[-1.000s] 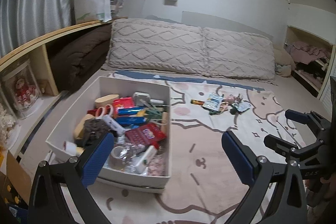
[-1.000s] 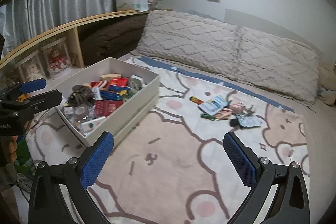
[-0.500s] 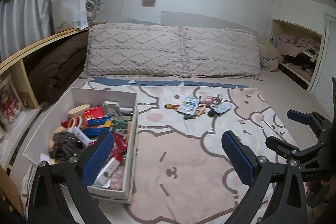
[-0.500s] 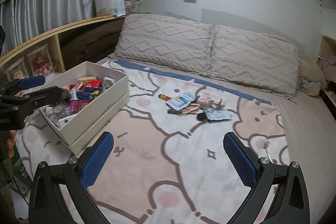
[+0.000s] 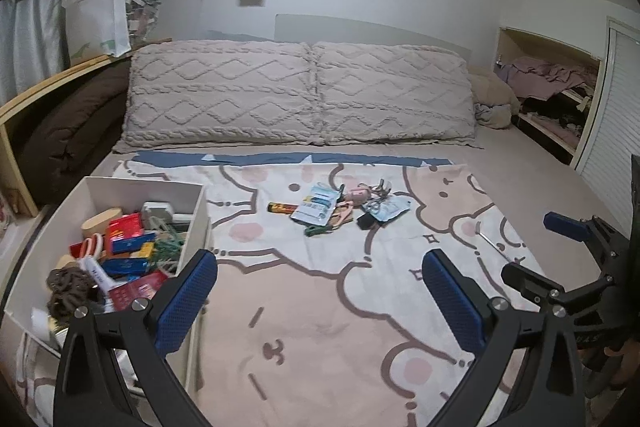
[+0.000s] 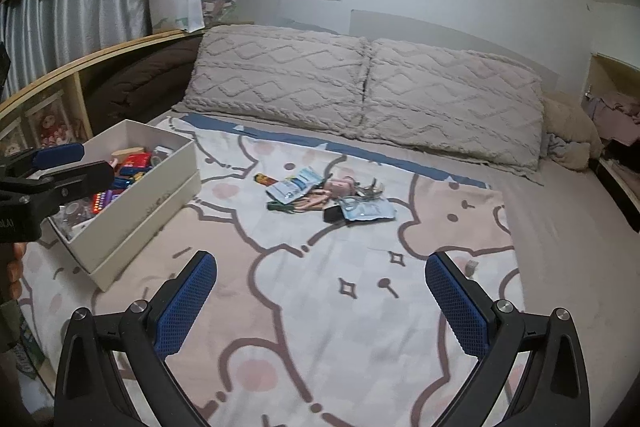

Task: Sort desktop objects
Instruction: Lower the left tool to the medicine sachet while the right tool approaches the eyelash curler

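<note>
Left wrist view: left tool (image 5: 320, 301) wide apart, blue pads (image 5: 186, 301) holding nothing, hovering above the cartoon-print blanket (image 5: 320, 327) on the bed. White box (image 5: 188, 211) sits at the left, just beside the left pad, crowded with small things: red packet, blue boxes, scissors, a dark bundle. A loose pile of items (image 5: 342, 207) lies on the blanket well ahead of the tool, between the box and the far right edge; a pale blue pouch (image 5: 318, 205) and a dark bar (image 5: 282, 207) can be made out, the rest too small to name. Right tool (image 5: 568, 251) shows at the right edge, a hand partly visible beneath it. Two knitted pillows (image 5: 300, 95) at the headboard. Right wrist view: right tool (image 6: 320, 303) likewise wide apart and empty above the blanket (image 6: 320, 307). Pile (image 6: 328, 195) ahead of centre, apart from both tools. Box (image 6: 148, 203) to the left; left tool (image 6: 60, 167) at the frame's left edge, seemingly over the box's near end, though overlap is hard to judge.
</note>
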{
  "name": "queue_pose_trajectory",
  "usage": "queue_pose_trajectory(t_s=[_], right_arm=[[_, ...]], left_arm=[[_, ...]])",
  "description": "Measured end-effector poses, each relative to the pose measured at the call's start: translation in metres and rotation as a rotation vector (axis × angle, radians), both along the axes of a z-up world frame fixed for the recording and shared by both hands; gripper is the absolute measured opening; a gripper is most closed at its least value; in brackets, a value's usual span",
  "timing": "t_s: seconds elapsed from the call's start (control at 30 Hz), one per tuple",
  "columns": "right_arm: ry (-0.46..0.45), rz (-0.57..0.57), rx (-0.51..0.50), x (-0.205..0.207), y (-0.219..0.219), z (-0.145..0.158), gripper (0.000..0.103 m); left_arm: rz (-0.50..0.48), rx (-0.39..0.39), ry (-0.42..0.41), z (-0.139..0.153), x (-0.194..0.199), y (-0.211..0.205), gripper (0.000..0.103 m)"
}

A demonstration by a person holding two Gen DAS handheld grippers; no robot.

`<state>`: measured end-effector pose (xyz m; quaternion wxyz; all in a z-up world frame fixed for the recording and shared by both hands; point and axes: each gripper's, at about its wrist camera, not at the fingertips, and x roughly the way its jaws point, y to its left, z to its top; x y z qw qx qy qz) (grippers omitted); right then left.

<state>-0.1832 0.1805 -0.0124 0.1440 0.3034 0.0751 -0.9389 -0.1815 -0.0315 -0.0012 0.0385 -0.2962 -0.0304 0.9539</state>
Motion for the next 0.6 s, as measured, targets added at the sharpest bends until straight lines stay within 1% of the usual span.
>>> queue_pose_trajectory(t_s=[0.2,0.27,0.43,0.6], right_arm=[[-0.012,-0.007,0.010,-0.018,0.015,-0.007,0.103],[-0.017,-0.006,0.010,-0.026,0.018,-0.010,0.103],[-0.040,-0.014,0.003,-0.046,0.023,-0.021,0.103],[-0.089,-0.021,-0.017,-0.072,0.026,-0.038,0.103]], left_arm=[[-0.027,0.048,-0.034,-0.012,-0.030,0.006,0.103],[-0.038,0.055,-0.044,-0.016,-0.039,0.009,0.103],[-0.062,0.040,-0.073,-0.033,-0.065,0.017,0.103],[-0.097,0.072,-0.128,-0.055,-0.098,0.020,0.103]])
